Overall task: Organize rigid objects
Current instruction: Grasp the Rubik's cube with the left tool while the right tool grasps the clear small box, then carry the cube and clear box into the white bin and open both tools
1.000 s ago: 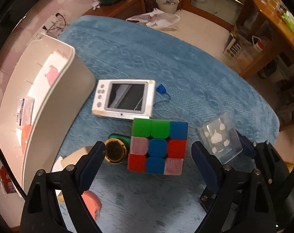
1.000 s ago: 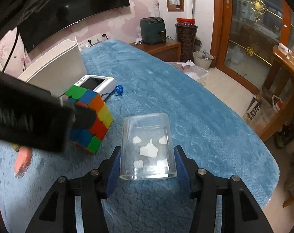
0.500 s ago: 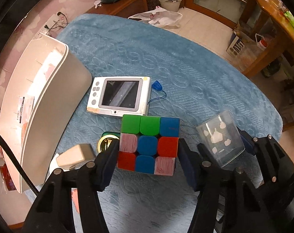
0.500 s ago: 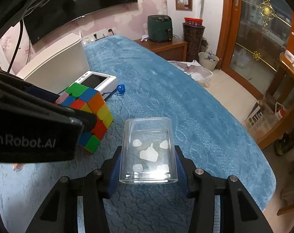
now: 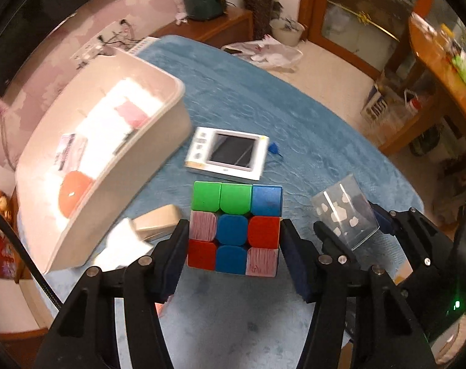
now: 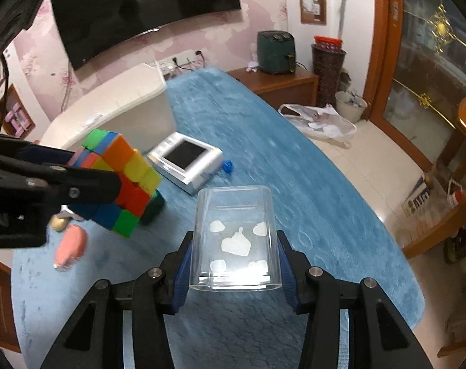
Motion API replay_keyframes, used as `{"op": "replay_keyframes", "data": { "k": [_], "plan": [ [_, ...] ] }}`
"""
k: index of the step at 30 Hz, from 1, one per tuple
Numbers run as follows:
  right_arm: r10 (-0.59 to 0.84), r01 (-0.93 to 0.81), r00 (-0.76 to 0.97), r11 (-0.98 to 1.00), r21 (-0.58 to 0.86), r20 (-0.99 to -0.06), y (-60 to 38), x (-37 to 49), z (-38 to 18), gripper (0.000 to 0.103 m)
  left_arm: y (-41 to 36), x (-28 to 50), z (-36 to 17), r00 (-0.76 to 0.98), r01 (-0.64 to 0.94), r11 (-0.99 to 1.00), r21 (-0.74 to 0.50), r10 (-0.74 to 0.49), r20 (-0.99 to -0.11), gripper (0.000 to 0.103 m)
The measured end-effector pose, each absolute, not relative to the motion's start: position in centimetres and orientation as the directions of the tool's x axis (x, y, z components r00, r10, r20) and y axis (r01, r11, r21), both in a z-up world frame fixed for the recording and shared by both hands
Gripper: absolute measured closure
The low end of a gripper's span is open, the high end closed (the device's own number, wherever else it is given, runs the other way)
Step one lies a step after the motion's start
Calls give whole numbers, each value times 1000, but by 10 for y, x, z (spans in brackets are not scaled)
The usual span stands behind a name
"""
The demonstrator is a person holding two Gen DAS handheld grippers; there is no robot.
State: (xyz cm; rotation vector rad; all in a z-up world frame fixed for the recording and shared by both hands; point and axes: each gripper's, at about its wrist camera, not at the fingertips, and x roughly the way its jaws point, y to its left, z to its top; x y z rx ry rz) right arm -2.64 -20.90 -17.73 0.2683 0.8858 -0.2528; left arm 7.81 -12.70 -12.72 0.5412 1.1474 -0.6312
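Left tool [image 5: 234, 240] clamped on a puzzle cube [image 5: 235, 227], both blue pads pressed to its sides; cube lifted clear of the blue plush surface [image 5: 263, 117], green, blue, red and pink squares facing the camera. From the right wrist view, same cube [image 6: 122, 181] showing orange and yellow faces, held at the left edge of the frame.

Right tool [image 6: 234, 264] closed around a clear plastic box [image 6: 234, 240] printed with small white shapes, gripped by its two long sides and held above the surface.

On the surface: a white handheld device with a dark screen [image 5: 230, 153] lying flat beyond the cube, a small blue tag [image 5: 273, 148] just beside its right edge. To the left, a large cream bin [image 5: 110, 141], open-topped, with an orange round thing [image 5: 74, 193] and pale items inside; contents blurred. Near the bin's front corner, a beige block [image 5: 157, 221] and something white beside it. A pink oblong thing [image 6: 70, 246] lying near the front left edge.

Around the room: pink floral wallpaper, a wall-mounted television [image 6: 140, 6], a dark green air fryer [image 6: 276, 47] on a low wooden cabinet, a tall woven basket [image 6: 328, 67], a white bucket [image 6: 351, 103], a plastic bag on the pale tiled floor [image 6: 319, 121], glass-fronted wooden doors at right.
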Motion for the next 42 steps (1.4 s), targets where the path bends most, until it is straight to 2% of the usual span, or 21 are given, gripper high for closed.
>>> {"op": "replay_keyframes", "data": {
  "k": [5, 12, 19, 24, 32, 42],
  "plan": [
    [-70, 255, 655, 958, 133, -752, -192, -7, -143, 54, -97, 90, -90, 324, 646, 762, 54, -210, -922, 42],
    [17, 115, 728, 982, 147, -685, -163, 40, -89, 54, -55, 131, -45, 444, 509, 855, 97, -164, -881, 41],
    [65, 37, 765, 989, 145, -641, -148, 100, -55, 54, -21, 184, -32, 520, 358, 925, 126, -86, -850, 41],
    [90, 13, 738, 989, 147, -669, -144, 153, -49, 54, 2, 209, -37, 544, 272, 951, 147, -26, -839, 41],
    [112, -3, 681, 989, 150, -724, -139, 221, -60, 54, 18, 244, -74, 499, 186, 971, 153, 41, -866, 41],
    [118, -32, 555, 992, 120, -824, -124, 253, -109, 54, 20, 267, -127, 425, 157, 971, 182, 100, -900, 41]
  ]
}}
